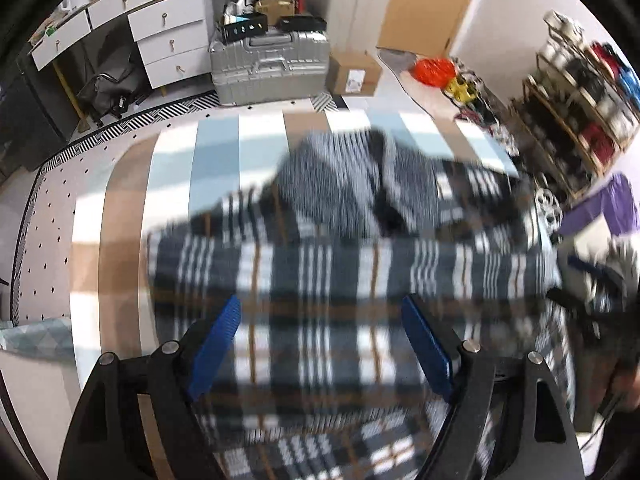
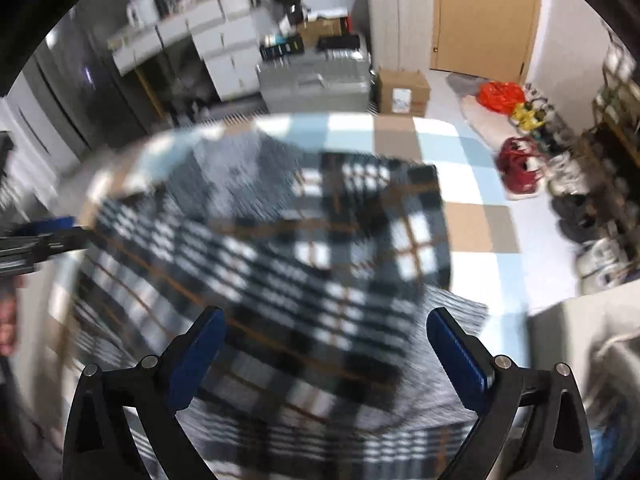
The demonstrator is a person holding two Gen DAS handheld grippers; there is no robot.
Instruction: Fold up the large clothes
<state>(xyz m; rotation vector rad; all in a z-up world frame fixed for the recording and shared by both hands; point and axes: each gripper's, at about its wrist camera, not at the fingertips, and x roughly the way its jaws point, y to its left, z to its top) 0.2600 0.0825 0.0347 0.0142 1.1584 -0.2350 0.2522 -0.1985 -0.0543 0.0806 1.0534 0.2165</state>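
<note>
Left gripper [image 1: 322,316] jaws wide, holding nothing, above the plaid shirt [image 1: 320,264]. Right gripper [image 2: 326,328] likewise wide and empty. Shirt lies on the checked mat [image 1: 216,152].

Left gripper [image 1: 322,340] angled steeply downward, blue-padded jaws spread wide, nothing pinched between them. Right gripper [image 2: 326,354] likewise tilted down, jaws fully apart and empty, black finger arms framing each view.

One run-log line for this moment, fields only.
garment: plaid shirt partly folded on table | left gripper: open above shirt, empty | right gripper: open above shirt, empty
</note>
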